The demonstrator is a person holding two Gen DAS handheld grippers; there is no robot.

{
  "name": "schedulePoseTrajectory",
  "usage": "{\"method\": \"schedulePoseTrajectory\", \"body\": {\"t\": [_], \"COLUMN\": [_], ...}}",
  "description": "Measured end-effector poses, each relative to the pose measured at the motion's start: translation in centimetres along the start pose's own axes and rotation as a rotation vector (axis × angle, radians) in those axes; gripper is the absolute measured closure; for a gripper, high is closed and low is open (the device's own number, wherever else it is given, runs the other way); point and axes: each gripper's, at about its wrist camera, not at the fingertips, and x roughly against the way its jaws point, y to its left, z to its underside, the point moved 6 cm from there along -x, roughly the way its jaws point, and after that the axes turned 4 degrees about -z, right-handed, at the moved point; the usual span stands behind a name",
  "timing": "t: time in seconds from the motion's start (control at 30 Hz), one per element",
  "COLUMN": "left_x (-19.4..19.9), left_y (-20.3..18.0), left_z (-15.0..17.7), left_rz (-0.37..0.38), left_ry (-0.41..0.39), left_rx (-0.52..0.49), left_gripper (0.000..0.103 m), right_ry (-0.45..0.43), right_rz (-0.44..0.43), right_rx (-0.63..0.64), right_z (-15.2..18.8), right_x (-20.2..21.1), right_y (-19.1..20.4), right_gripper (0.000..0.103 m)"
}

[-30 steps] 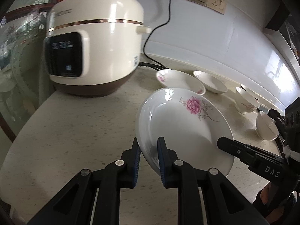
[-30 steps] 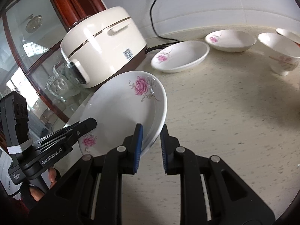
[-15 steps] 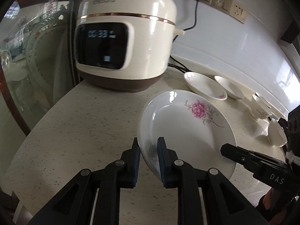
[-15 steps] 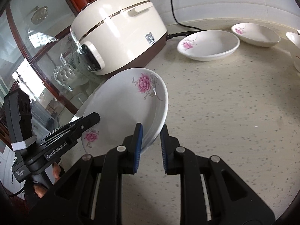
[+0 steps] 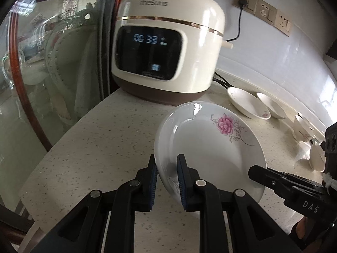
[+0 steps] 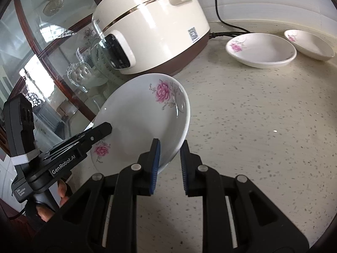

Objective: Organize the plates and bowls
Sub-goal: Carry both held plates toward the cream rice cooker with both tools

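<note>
A white plate with pink flowers (image 5: 210, 147) is held tilted above the speckled counter (image 5: 94, 147), and it also shows in the right wrist view (image 6: 143, 118). My left gripper (image 5: 167, 168) is shut on its near rim. My right gripper (image 6: 170, 154) is shut on the opposite rim. Two more flowered plates (image 6: 261, 49) (image 6: 309, 44) lie flat on the counter near the back wall. Small white bowls (image 5: 303, 126) stand at the right in the left wrist view.
A cream rice cooker (image 5: 168, 48) stands at the back of the counter, its cord plugged into a wall socket (image 5: 244, 0). A glass cabinet door with a red wooden frame (image 5: 52, 63) borders the counter's left edge.
Both grippers have carried the plate to the left, toward the counter's left end in front of the rice cooker. The other plates and bowls now lie further to the right.
</note>
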Motion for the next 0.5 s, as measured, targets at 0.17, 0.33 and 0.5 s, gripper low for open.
{"method": "schedulePoseTrajectory", "body": {"t": [0.17, 0.33, 0.5], "left_x": [-0.3, -0.9, -1.4], "left_y": [0.8, 1.1, 1.2], "left_z": [0.0, -0.2, 0.1], "left_rz": [-0.022, -0.041, -0.069], "left_ry": [0.004, 0.007, 0.025], "left_rx": [0.020, 0.030, 0.032], "left_gripper": [0.084, 0.083, 0.082], "right_ry": [0.017, 0.028, 0.047], "right_rz": [-0.004, -0.002, -0.005], "right_rx": [0.012, 0.030, 0.029], "right_z": [0.1, 0.1, 0.1], "right_x": [-0.6, -1.0, -1.3], "right_y": [0.7, 1.1, 1.0], "right_gripper": [0.081, 0.081, 0.079]}}
